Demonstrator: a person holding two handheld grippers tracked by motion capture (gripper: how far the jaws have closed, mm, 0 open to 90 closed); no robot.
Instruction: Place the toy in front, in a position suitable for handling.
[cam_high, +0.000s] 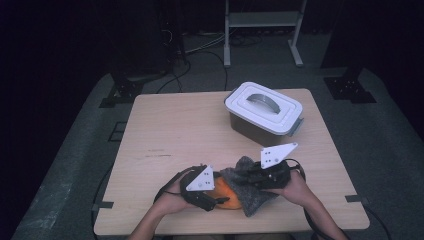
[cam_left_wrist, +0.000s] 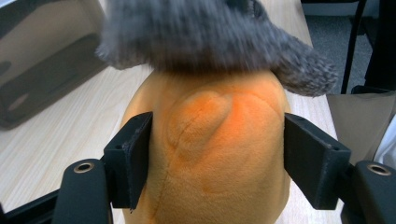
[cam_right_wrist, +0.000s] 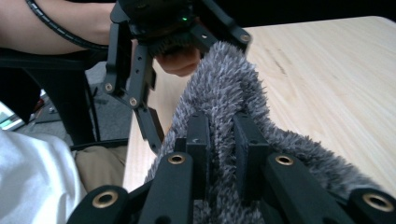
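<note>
Both forearms come in low at the near edge, hands close together. The left gripper (cam_high: 220, 201) has its jaws spread wide and pressed against something bulky; the right gripper (cam_high: 246, 173) — just right of it — is pinched nearly closed, jaws pointing left.

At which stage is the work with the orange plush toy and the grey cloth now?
Done: both are gripped. The left gripper clamps the orange plush toy; the right gripper pinches the grey fuzzy cloth, which lies over the toy. Left: the lidded white box stands shut and untouched.
</note>
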